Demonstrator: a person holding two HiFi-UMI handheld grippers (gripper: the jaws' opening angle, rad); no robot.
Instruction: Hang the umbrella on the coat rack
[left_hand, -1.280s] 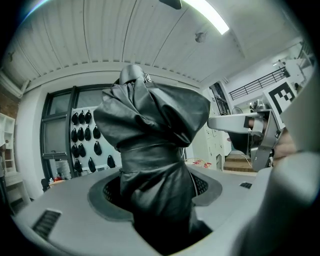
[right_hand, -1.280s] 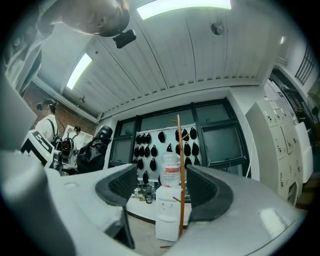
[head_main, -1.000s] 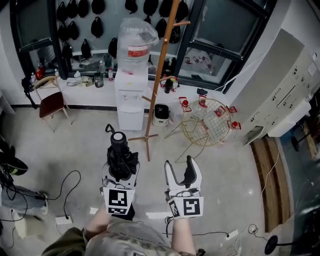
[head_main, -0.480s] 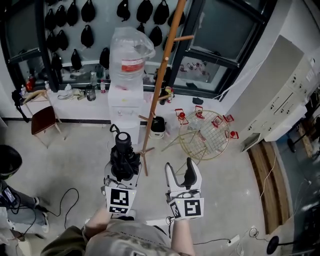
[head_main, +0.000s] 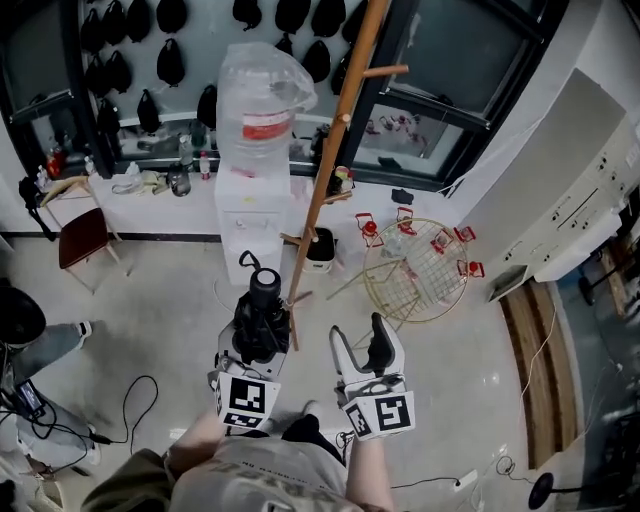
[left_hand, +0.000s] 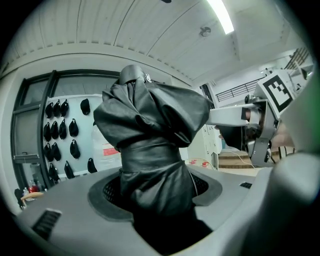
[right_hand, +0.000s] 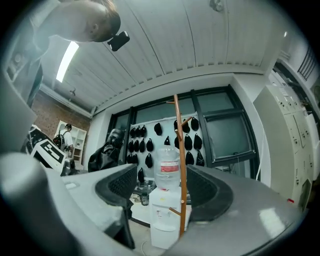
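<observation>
The person has stepped closer, so the folded black umbrella (head_main: 265, 295), squeezed tight in the left gripper (head_main: 256, 350), is now near the wooden coat rack (head_main: 325, 170), while the right gripper (head_main: 366, 345) stays wide and empty.

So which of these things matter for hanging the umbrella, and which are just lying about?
For the job: umbrella, clamped in the left gripper; coat rack; right gripper, open and empty.
Lying about: water dispenser, wire basket, chair.
</observation>
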